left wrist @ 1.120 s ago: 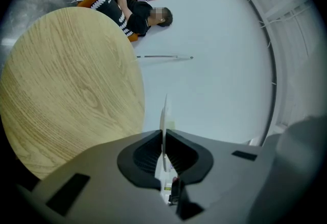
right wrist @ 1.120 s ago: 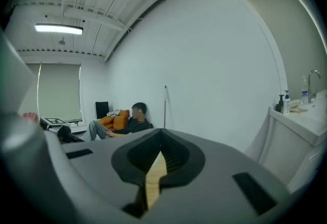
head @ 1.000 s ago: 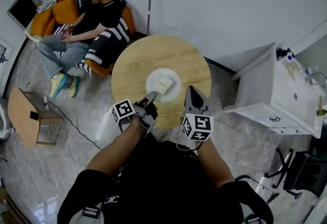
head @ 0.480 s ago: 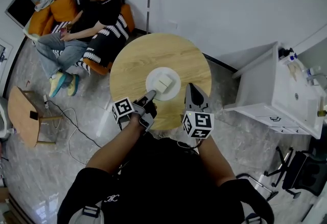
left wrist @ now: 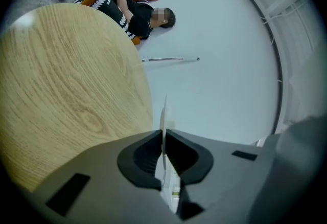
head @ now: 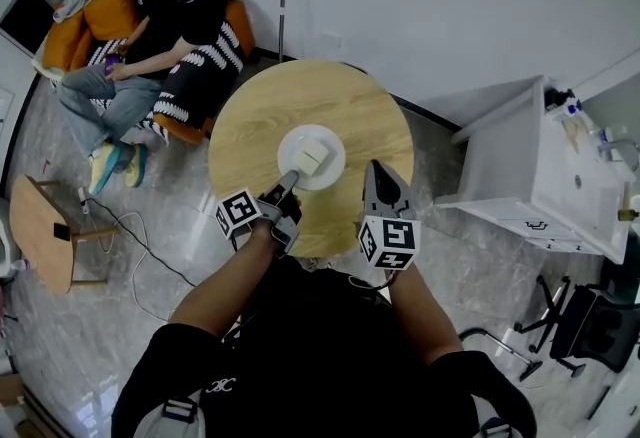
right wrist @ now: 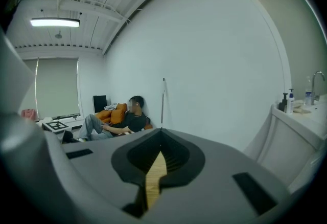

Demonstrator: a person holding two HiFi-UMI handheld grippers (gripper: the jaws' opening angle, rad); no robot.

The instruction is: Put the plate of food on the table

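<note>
Jaws of the left gripper (left wrist: 163, 141) are pinched on the plate (head: 332, 141) rim over the round table (head: 250, 126), the right gripper (right wrist: 158, 161) is closed on nothing, so the plate's best lowered level and flat before anything gets released.

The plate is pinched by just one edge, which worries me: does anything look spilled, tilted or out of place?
Nothing stands out. The plate looks level over the round table, the pale food centred on it, no spill on the wood. The left tool is clamped on its near rim.
</note>
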